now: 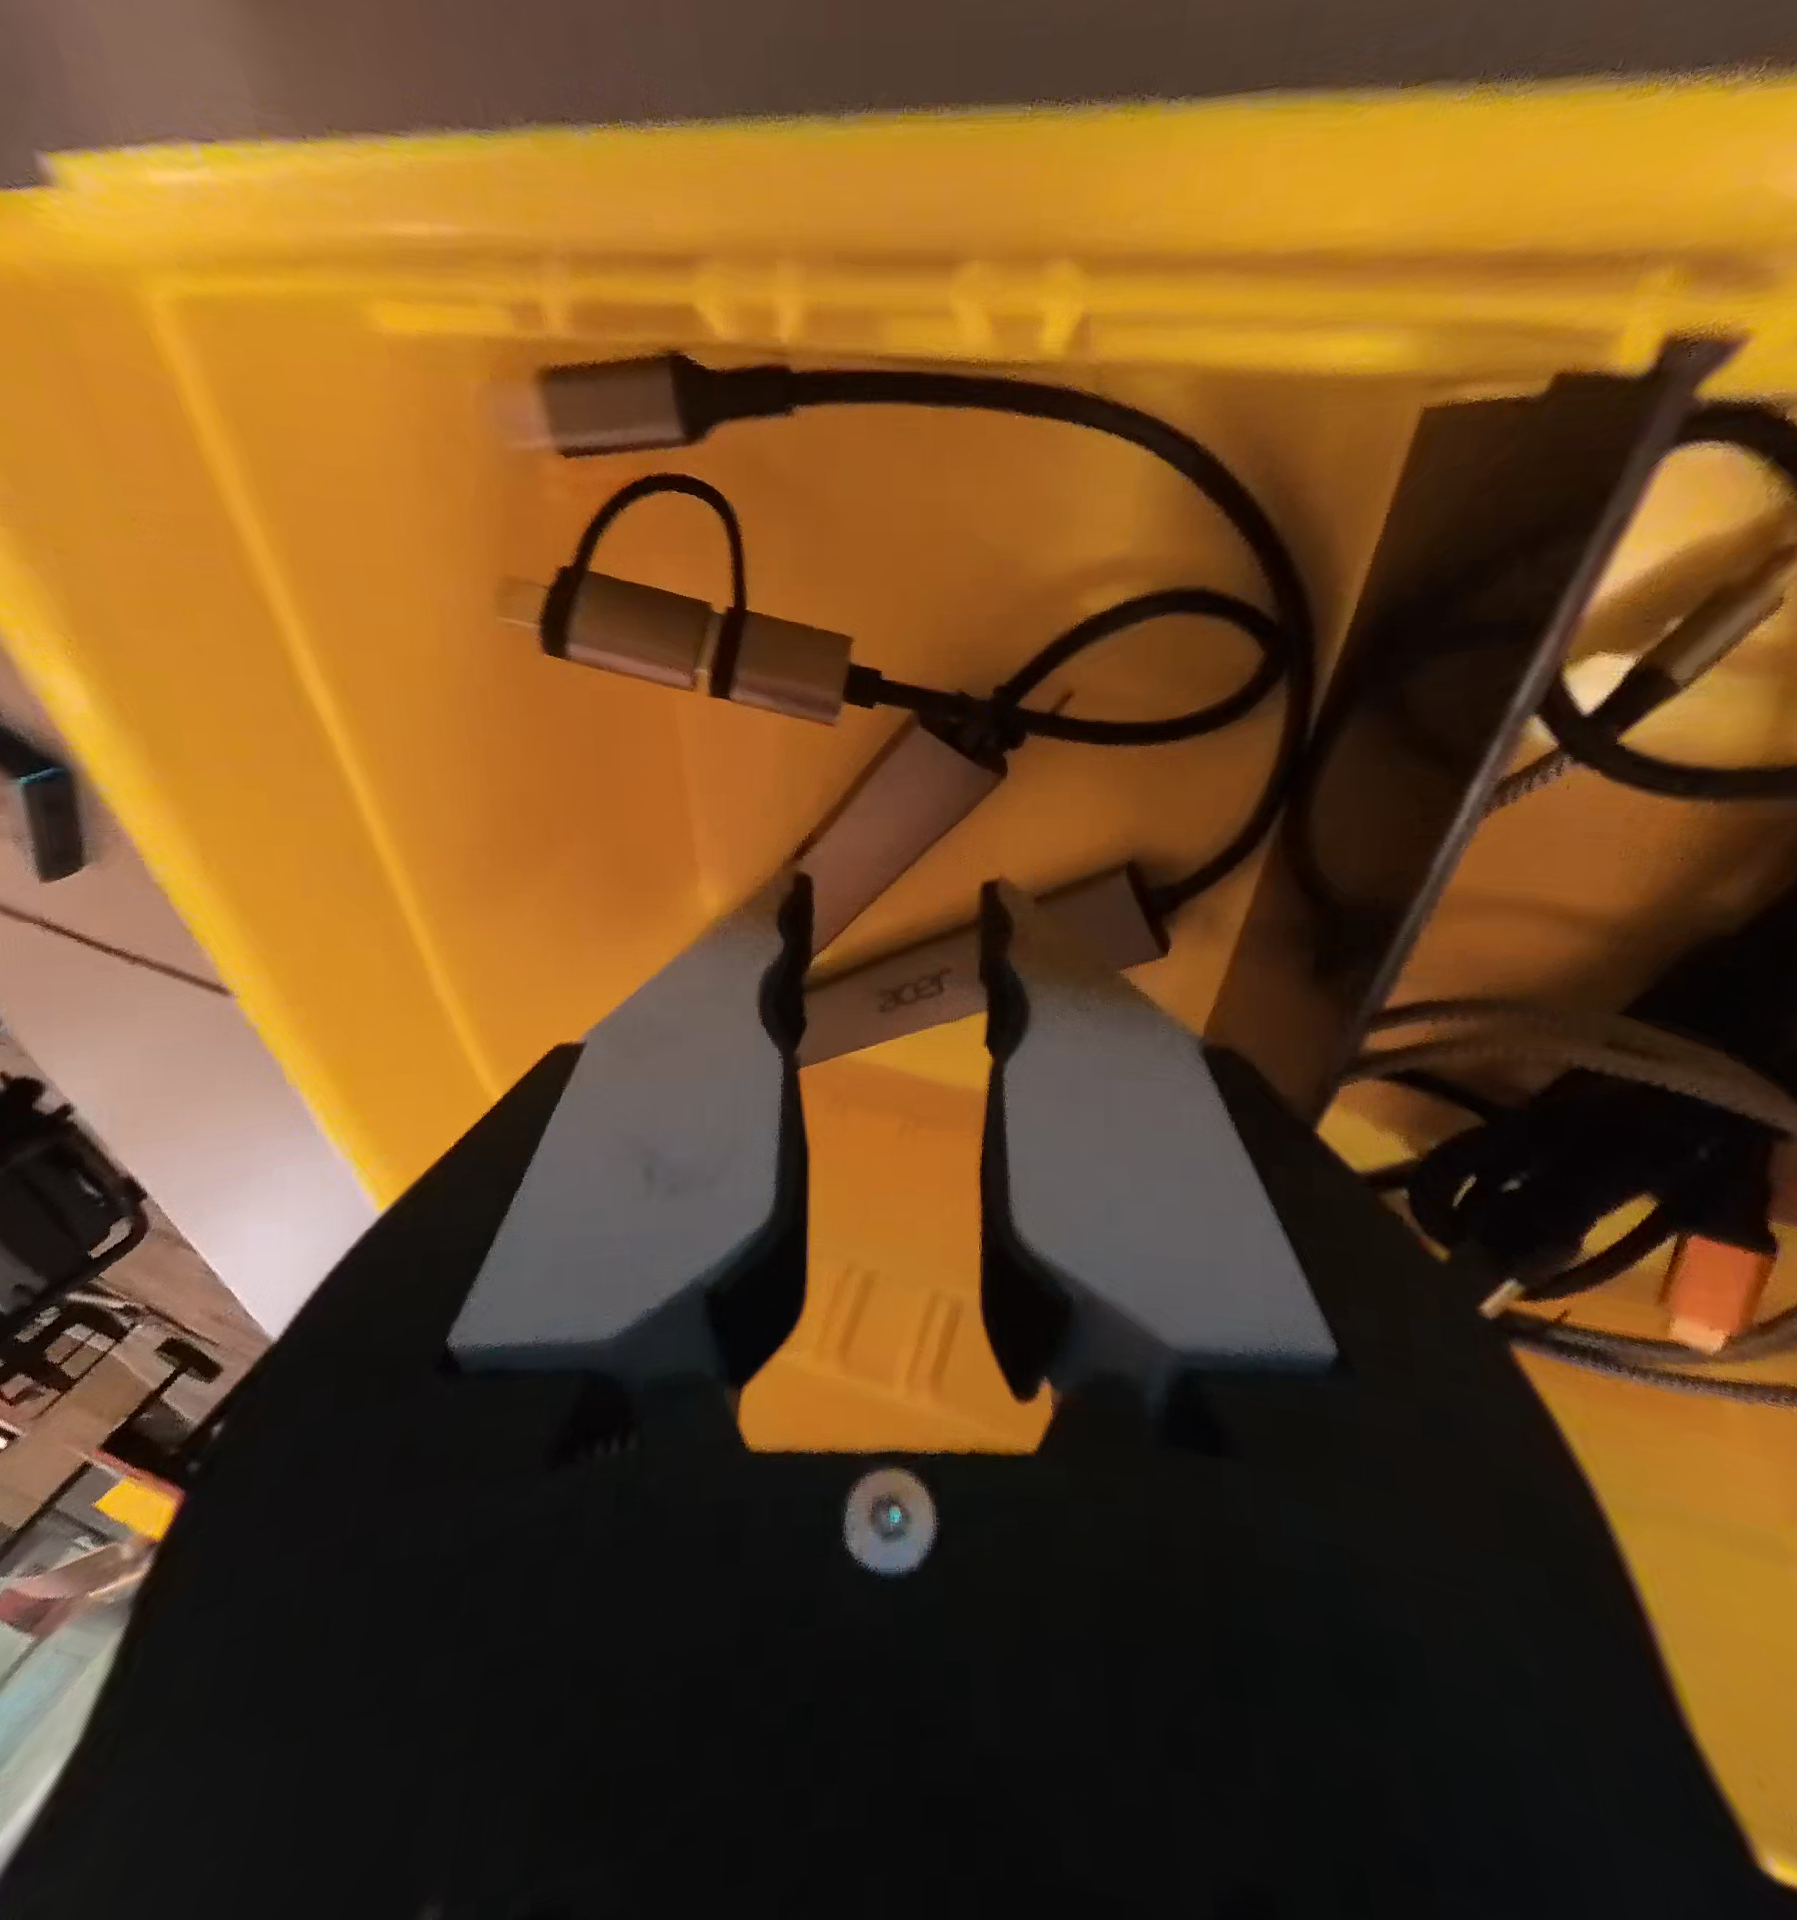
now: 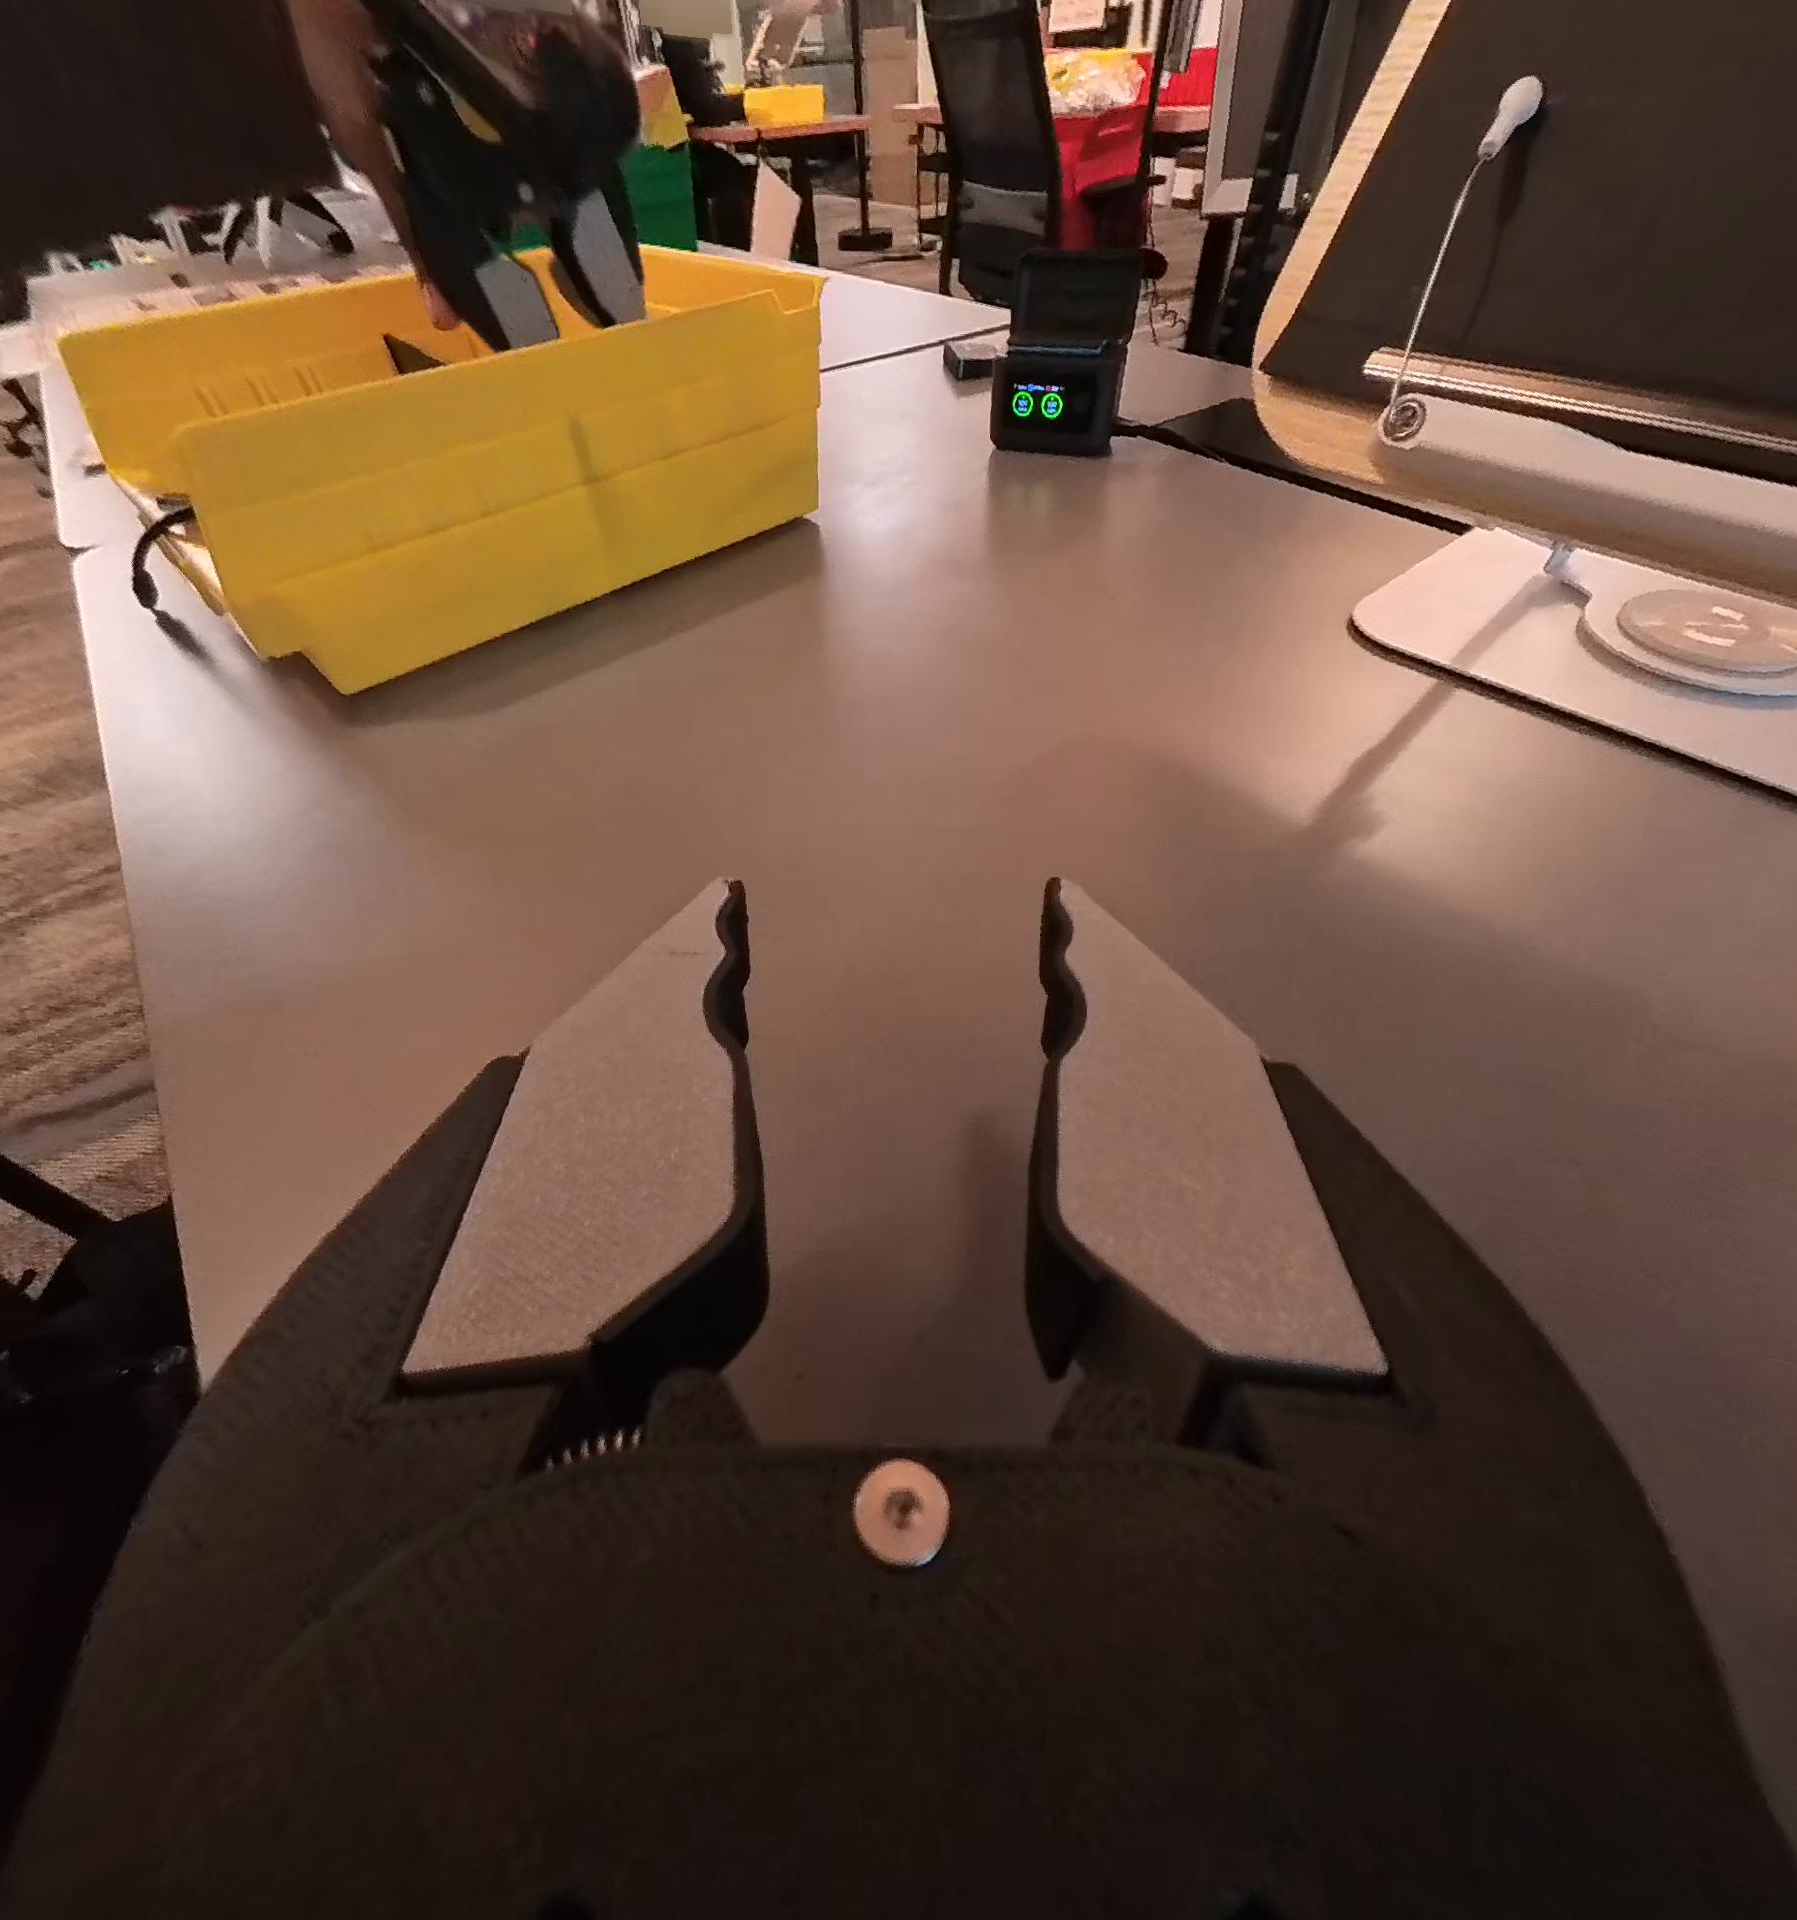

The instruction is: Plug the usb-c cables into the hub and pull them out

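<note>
Yellow bin (image 1: 250,520) interior, hub (image 1: 915,997), only left wrist view shows.

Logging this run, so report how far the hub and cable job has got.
Done: nothing visible; no cable is plugged in. In hand: the left gripper, open, reaches into the yellow bin over the hub. Left: grasping, all plugging and unplugging. The right gripper is open and holds nothing above the table.

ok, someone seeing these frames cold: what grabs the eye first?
The bright yellow bin at the table's far left, with the left hand-held gripper reaching down into it, open, over a grey hub and black cables. Next, the right hand-held gripper, open and empty over bare tabletop, and the monitor stand at right.
</note>
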A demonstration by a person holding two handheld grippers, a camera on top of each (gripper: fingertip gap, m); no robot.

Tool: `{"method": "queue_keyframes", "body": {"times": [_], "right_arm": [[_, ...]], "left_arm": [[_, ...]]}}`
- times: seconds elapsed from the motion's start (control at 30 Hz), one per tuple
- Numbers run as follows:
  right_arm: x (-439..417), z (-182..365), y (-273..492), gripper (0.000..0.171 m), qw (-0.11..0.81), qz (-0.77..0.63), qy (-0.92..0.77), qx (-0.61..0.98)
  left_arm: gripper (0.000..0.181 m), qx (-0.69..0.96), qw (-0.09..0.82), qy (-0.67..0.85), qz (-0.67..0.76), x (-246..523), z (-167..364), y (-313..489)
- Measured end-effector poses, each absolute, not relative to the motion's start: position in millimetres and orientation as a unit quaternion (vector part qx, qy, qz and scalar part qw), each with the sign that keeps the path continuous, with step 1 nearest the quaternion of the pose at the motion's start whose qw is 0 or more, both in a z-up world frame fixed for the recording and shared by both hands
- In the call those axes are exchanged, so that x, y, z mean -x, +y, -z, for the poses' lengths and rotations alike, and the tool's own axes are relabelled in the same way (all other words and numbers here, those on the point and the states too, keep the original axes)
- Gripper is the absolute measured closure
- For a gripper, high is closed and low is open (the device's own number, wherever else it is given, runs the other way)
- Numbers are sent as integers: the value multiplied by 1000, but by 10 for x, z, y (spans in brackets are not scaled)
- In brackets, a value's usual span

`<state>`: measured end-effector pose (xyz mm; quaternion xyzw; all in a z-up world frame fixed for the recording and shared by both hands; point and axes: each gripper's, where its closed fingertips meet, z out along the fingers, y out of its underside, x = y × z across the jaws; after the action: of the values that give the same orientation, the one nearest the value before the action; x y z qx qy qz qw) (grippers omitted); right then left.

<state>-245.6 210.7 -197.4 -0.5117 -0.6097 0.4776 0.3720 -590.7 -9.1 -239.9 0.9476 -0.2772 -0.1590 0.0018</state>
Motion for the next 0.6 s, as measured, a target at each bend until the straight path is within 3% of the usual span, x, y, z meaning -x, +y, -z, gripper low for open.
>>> {"method": "queue_keyframes", "body": {"times": [0.03, 0.13, 0.27, 0.33, 0.4, 0.6], "right_arm": [[2454, 1970, 2106, 117, 370, -481, -609, 511], [2454, 1967, 2107, 117, 363, -487, -607, 513], [2467, 1980, 2100, 119, 347, -496, -607, 516], [2471, 1978, 2099, 119, 341, -501, -605, 517], [2469, 1970, 2104, 120, 337, -507, -601, 518], [2453, 1935, 2123, 121, 332, -523, -590, 517]], "left_arm": [[148, -946, 16, -287, 151, 5909, 2432, -121], [126, -941, 40, -305, 143, 5925, 2492, -137], [121, -925, 59, -336, 170, 6039, 2641, -76], [145, -918, 57, -353, 171, 6058, 2677, -28], [155, -917, 63, -367, 141, 6015, 2701, -49], [158, -904, 70, -391, 158, 6051, 2680, -46]]}}
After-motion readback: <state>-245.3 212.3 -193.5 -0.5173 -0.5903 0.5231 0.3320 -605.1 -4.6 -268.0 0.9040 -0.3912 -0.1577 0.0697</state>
